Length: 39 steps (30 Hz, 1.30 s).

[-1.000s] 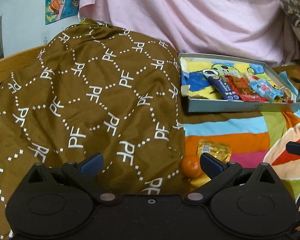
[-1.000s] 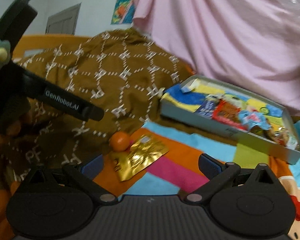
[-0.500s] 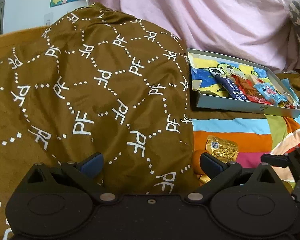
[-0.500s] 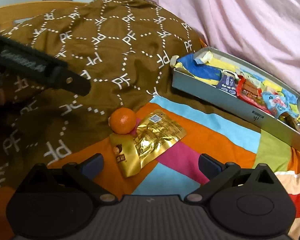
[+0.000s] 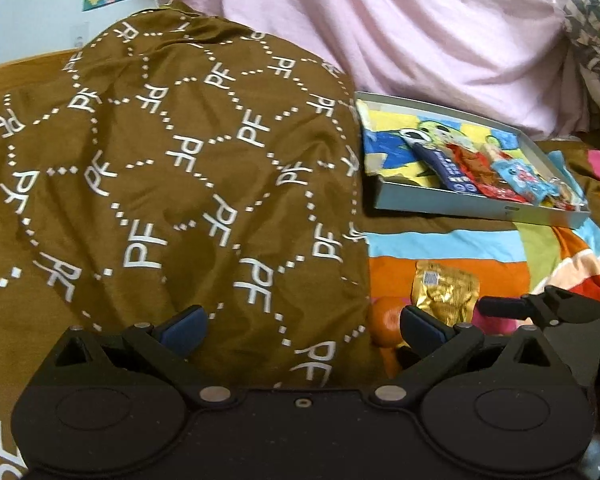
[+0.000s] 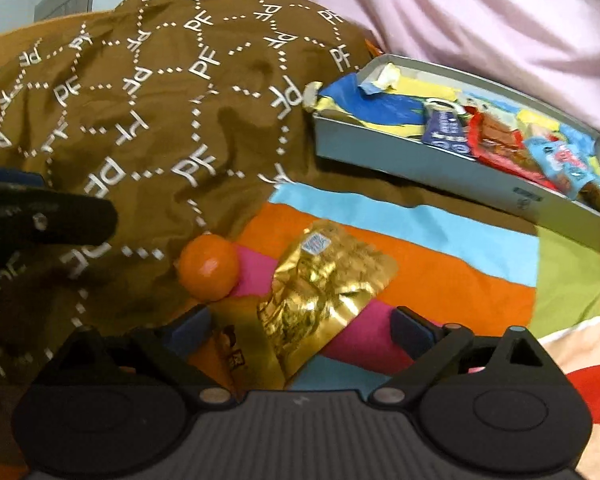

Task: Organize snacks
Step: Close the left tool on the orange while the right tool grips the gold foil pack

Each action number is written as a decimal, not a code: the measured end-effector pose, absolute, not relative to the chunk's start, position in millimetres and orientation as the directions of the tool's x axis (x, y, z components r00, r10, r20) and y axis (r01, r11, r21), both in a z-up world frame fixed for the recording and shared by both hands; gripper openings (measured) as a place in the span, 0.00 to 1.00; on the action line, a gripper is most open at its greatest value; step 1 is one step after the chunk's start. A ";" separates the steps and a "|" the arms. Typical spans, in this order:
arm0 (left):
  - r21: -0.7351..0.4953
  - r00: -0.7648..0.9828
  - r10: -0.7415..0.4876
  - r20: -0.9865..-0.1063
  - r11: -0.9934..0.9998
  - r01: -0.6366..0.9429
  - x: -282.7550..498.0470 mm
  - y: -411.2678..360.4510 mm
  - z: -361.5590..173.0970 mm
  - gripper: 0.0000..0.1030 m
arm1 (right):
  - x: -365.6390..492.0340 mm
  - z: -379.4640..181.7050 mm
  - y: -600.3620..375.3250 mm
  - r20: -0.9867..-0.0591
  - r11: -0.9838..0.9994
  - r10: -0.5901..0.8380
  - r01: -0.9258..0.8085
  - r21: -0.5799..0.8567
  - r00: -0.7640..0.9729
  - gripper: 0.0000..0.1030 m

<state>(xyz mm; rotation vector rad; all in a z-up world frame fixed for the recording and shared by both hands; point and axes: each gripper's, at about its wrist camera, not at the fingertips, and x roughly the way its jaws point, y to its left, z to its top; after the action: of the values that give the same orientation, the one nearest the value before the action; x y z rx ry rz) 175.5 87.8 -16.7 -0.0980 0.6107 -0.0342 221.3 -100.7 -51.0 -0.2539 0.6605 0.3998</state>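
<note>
Right wrist view first, largest things down: brown patterned blanket (image 6: 148, 120) heaped on the left, striped bedspread (image 6: 440, 248) spread on the right, grey tray (image 6: 440, 172) farther back with several snack packets (image 6: 496, 144) already inside. Nearer, gold foil packet (image 6: 324, 292) lying flat on the stripes, long axis slanting from near-left to far-right, near end reaching in between the fingers of the right gripper (image 6: 296, 334). Jaws there standing wide, having just begun to close, pads clear of the foil, so gripping nothing yet. Small orange (image 6: 209, 266) just beside the packet's left edge, against the blanket's hem. Left wrist view: left gripper (image 5: 300, 326) likewise spread wide and empty, hovering over the blanket, with orange (image 5: 384, 320) and gold packet (image 5: 446, 294) off to its right. Right hand judged clearly the nearer to the packet; a straight closing across its short width looks sufficient, with care to avoid nudging the orange.
</note>
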 end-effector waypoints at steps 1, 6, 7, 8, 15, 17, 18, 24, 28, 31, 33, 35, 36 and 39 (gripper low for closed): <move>-0.098 0.818 -0.065 -0.571 0.995 0.011 175.4 86.2 -16.5 0.99 | 221.2 -51.0 -104.4 -0.640 0.893 0.276 -0.438 -0.106 0.717 0.94; -0.075 0.814 -0.081 -0.575 0.996 0.045 175.1 77.2 -16.9 0.99 | 216.4 -49.8 -137.4 -0.657 0.882 0.277 -0.457 -0.116 0.701 0.92; -0.073 0.812 -0.084 -0.577 0.996 0.052 175.5 74.9 -17.1 0.99 | 215.0 -48.4 -144.7 -0.661 0.878 0.275 -0.462 -0.123 0.698 0.92; -0.072 0.810 -0.090 -0.580 0.996 0.060 175.8 72.5 -17.2 0.99 | 213.4 -46.9 -150.6 -0.664 0.873 0.274 -0.470 -0.131 0.696 0.92; -0.056 0.783 -0.153 -0.603 0.987 0.149 177.6 52.7 -20.6 0.99 | 195.2 -32.5 -174.4 -0.615 0.850 0.319 -0.505 -0.151 0.721 0.95; -0.061 0.773 -0.183 -0.607 0.981 0.185 177.8 47.1 -22.0 0.99 | 197.3 -30.7 -173.4 -0.603 0.854 0.332 -0.502 -0.134 0.725 0.95; -0.062 0.769 -0.197 -0.608 0.977 0.202 177.8 44.3 -23.1 0.99 | 199.5 -29.7 -173.3 -0.601 0.854 0.341 -0.505 -0.122 0.722 0.95; 0.010 0.746 -0.231 -0.625 0.953 0.303 177.2 22.5 -33.6 0.99 | 218.3 -25.5 -182.1 -0.590 0.863 0.352 -0.496 -0.096 0.727 0.95; 0.068 0.750 -0.222 -0.623 0.940 0.334 180.4 9.4 -42.1 0.97 | 227.2 -22.8 -187.9 -0.597 0.863 0.371 -0.501 -0.060 0.711 0.95; 0.109 0.751 -0.209 -0.627 0.930 0.350 182.8 1.7 -46.9 0.92 | 231.4 -21.2 -189.4 -0.599 0.863 0.390 -0.504 -0.027 0.699 0.95; 0.129 0.745 -0.204 -0.635 0.923 0.362 184.6 -2.7 -50.3 0.91 | 234.4 -21.0 -190.2 -0.606 0.863 0.409 -0.505 0.014 0.682 0.95; 0.146 0.746 -0.196 -0.637 0.919 0.366 186.1 -5.0 -52.7 0.87 | 237.0 -21.6 -190.8 -0.613 0.863 0.425 -0.503 0.052 0.666 0.95; 0.152 0.746 -0.188 -0.639 0.920 0.362 187.6 -5.4 -53.8 0.79 | 237.9 -22.5 -191.3 -0.617 0.863 0.433 -0.500 0.074 0.657 0.95; 0.143 0.730 -0.171 -0.662 0.927 0.347 194.1 -3.9 -58.2 0.68 | 240.0 -26.1 -194.2 -0.628 0.864 0.454 -0.485 0.136 0.632 0.93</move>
<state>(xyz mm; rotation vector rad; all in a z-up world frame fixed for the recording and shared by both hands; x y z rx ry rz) 194.1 -3.9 -58.2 0.2664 0.6979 -0.2891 240.0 -194.2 -26.1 -0.0471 0.7051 0.5377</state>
